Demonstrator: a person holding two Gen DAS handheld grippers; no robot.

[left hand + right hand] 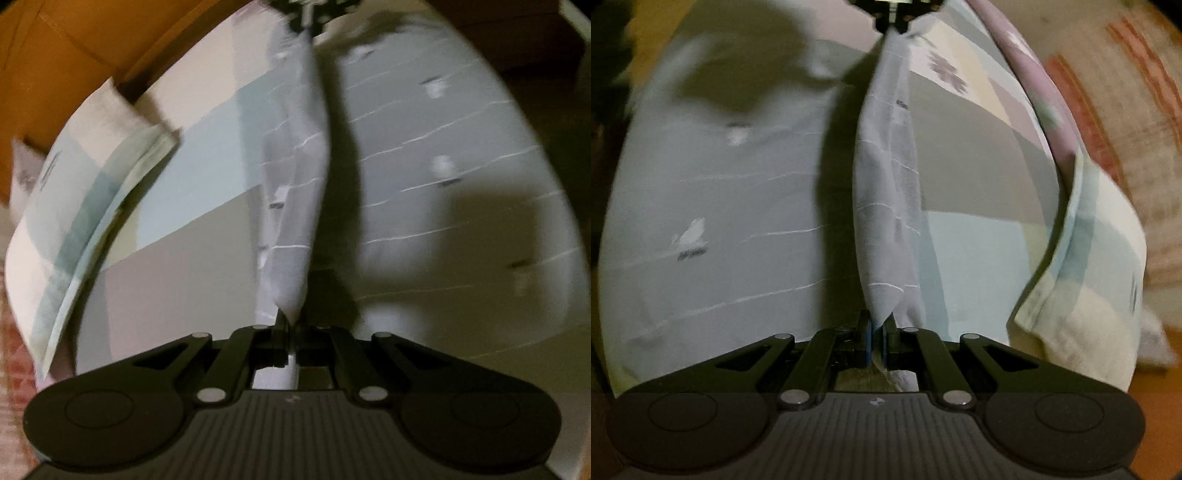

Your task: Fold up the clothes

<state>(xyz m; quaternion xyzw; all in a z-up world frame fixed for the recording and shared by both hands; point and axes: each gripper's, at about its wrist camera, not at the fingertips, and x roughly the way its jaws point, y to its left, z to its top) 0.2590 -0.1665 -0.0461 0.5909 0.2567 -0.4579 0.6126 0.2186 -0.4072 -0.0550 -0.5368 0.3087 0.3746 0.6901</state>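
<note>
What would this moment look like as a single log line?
step: fold | left gripper: shut on grey garment | right gripper: shut on grey garment | edge stretched between both | patchwork bedsheet beneath

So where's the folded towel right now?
The folded towel lies at the left of the left wrist view and the right of the right wrist view, on the patchwork bedsheet, beside the stretched grey cloth.

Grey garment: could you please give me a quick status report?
Left gripper, right gripper both shut on grey garment. Edge stretched between them, lifted. Folded patchwork cloth alongside, not blocking.
</note>
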